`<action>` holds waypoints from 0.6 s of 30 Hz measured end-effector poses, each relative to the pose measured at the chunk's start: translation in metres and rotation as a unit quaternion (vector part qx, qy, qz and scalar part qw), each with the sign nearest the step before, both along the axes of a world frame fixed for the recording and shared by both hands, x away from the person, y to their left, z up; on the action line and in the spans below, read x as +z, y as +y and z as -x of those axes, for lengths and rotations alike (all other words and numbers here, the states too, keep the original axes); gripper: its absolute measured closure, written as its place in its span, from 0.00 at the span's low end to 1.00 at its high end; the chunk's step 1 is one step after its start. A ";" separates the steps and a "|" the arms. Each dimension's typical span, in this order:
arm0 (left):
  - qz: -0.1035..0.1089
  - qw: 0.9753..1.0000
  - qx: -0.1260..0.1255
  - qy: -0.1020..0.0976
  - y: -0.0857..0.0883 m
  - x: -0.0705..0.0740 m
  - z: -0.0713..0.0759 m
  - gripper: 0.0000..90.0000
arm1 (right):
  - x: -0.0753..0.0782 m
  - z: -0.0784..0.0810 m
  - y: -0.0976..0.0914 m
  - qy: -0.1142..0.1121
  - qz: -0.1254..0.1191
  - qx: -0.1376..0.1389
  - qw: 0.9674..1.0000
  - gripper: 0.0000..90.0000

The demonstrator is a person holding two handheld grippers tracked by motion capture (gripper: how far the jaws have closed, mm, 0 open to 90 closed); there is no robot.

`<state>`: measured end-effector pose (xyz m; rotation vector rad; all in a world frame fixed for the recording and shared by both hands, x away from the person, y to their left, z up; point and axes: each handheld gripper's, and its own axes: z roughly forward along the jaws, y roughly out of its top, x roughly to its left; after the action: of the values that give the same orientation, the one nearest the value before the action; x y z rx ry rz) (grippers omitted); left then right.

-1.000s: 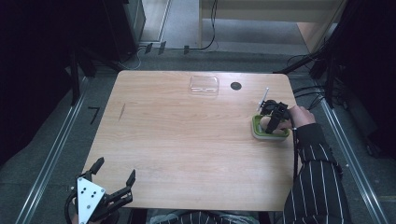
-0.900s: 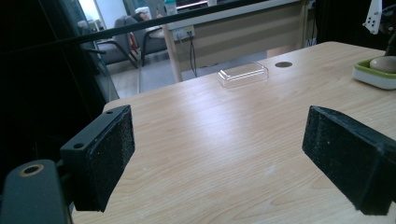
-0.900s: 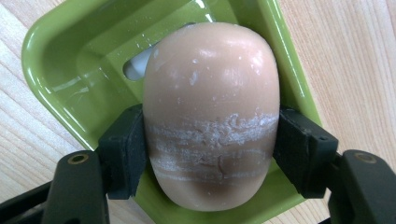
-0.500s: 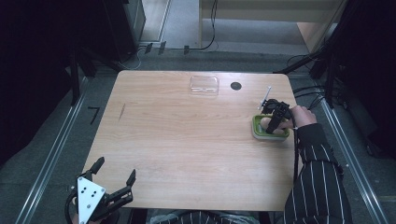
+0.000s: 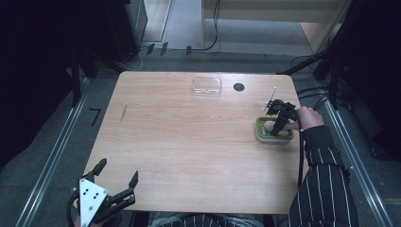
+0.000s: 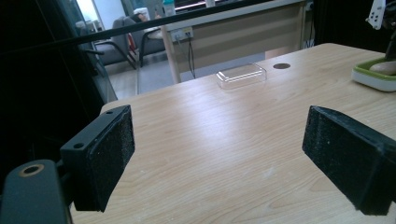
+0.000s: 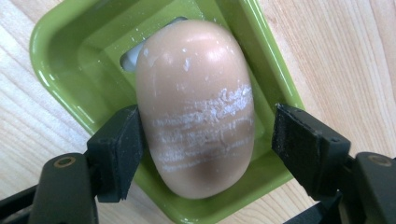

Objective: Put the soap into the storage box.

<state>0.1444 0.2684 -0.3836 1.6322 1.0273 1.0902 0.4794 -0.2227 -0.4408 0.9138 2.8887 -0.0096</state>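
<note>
A wooden table (image 5: 189, 142) carries a clear plastic lid (image 5: 206, 86) and a green soap dish (image 5: 273, 137)

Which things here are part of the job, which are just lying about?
In the job:
- soap bar
- green soap dish
- right gripper, jaws just opening, soap between them

Lying about:
- clear plastic lid
- left gripper, idle, open

- The right gripper (image 7: 208, 140) has just been opening around a tan soap bar (image 7: 196, 107); one pad stands clear.
- The soap lies in a green dish (image 7: 70, 51) on the wooden desk (image 7: 345, 56).
</note>
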 end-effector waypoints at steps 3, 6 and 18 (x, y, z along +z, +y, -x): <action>0.001 1.000 -0.001 -0.001 0.000 0.000 0.000 0.11 | 0.004 0.002 -0.001 -0.003 -0.008 -0.003 1.000 0.29; 0.005 1.000 0.000 -0.002 0.000 0.000 -0.001 0.11 | 0.005 0.003 -0.002 -0.005 -0.008 -0.006 1.000 0.29; 0.003 1.000 -0.006 -0.002 -0.002 0.000 -0.004 0.11 | 0.013 0.009 -0.002 0.008 -0.035 -0.047 0.998 0.17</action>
<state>0.1482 0.2667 -0.3838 1.6277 1.0159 1.0811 0.4708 -0.2247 -0.4274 1.0648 2.8744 0.0785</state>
